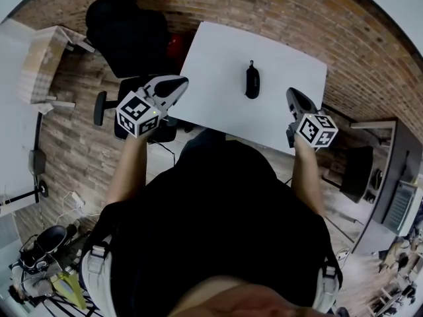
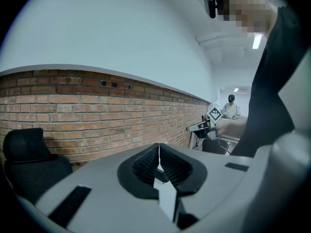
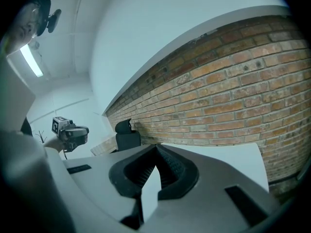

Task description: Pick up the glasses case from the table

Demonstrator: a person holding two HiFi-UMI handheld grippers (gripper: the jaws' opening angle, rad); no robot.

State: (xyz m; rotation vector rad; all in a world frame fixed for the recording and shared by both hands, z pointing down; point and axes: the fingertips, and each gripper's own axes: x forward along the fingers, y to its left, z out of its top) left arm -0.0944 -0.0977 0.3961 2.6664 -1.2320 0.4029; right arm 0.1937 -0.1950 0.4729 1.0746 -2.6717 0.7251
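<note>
Head view: I see the black glasses case lying mid-bench on the white bench, nothing touching it. Left gripper is at the bench's left edge, right gripper over its near-right part. The case is between them, well apart from both. Gripper views: both jaw pairs pressed fully together w/ nothing in them. Black office chair is left of the bench.

White rectangular table at upper centre, standing before a red brick wall across the top, with a black high-backed office chair at upper left on a brown wood-plank floor.
</note>
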